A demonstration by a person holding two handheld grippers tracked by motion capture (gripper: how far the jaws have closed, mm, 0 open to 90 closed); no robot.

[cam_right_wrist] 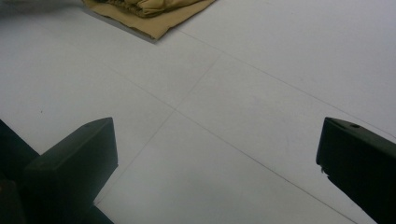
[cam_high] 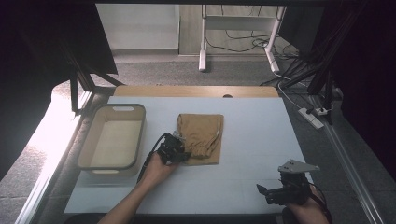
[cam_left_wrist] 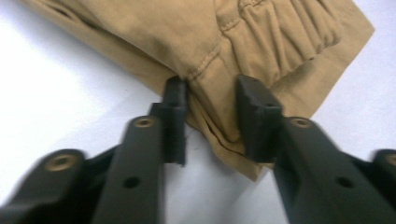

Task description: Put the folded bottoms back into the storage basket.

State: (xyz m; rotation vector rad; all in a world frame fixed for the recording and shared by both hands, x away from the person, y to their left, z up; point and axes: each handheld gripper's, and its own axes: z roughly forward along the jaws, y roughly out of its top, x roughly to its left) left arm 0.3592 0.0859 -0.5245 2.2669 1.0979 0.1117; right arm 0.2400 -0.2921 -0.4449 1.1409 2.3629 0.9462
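White table (cam_high: 252, 140) bearing folded tan cloth shorts (cam_high: 201, 131); left gripper (cam_left_wrist: 210, 100) pinching their near edge, right gripper (cam_right_wrist: 217, 154) idling wide. Next, likely: lifting toward beige bin (cam_high: 95, 135).

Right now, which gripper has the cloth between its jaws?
The left gripper: its jaws pinch the folded tan cloth at its edge. The right gripper stands open over bare table.

White table (cam_high: 243, 186): folded tan garment (cam_high: 201, 135) at centre, empty beige bin (cam_high: 112, 140) to its left. Left gripper (cam_high: 180, 151) at the garment's near-left corner. Right gripper (cam_high: 268, 193) apart, near the front-right edge.
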